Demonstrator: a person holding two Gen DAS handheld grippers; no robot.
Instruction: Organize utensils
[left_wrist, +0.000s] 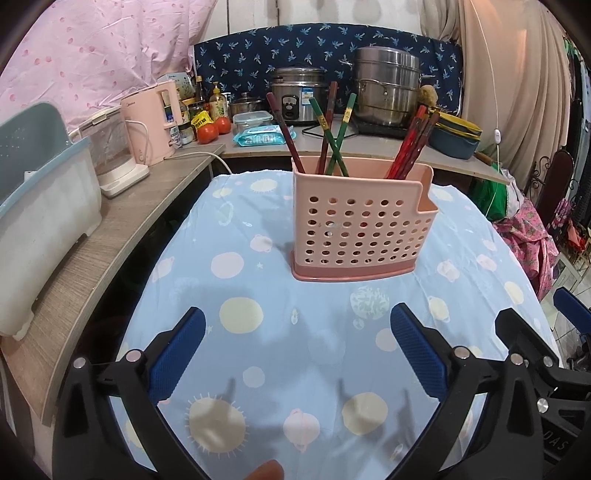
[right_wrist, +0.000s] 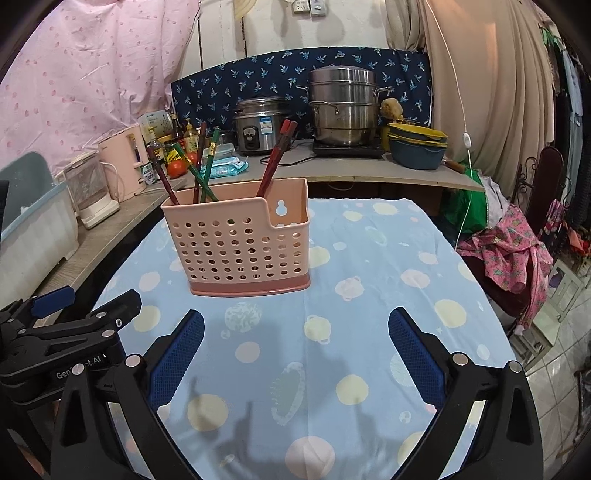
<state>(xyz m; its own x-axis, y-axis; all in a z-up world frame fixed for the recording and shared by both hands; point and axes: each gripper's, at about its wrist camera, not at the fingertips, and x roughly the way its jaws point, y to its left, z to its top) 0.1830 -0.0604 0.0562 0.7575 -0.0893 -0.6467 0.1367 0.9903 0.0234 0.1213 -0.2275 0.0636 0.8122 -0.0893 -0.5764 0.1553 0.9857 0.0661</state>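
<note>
A pink perforated utensil holder (left_wrist: 360, 229) (right_wrist: 236, 242) stands upright on the blue dotted tablecloth (left_wrist: 280, 354) (right_wrist: 369, 295). Several chopsticks stick out of it: dark red and green ones (left_wrist: 332, 129) (right_wrist: 201, 162) in one part, a bunch of red ones (left_wrist: 412, 147) (right_wrist: 277, 158) in another. My left gripper (left_wrist: 299, 317) hovers over the cloth in front of the holder, open, with nothing between its blue pads. My right gripper (right_wrist: 295, 317) does the same to the holder's right, open and empty. Each gripper shows at the edge of the other's view.
A wooden counter (left_wrist: 110, 236) at the left carries a white tub (left_wrist: 44, 221), a blender and a pink kettle (left_wrist: 151, 122). The back shelf holds a rice cooker (left_wrist: 297, 96), a steel steamer pot (right_wrist: 341, 107), bowls (right_wrist: 417, 146), tomatoes and wipes. Clothes lie on a chair (right_wrist: 517, 251) at the right.
</note>
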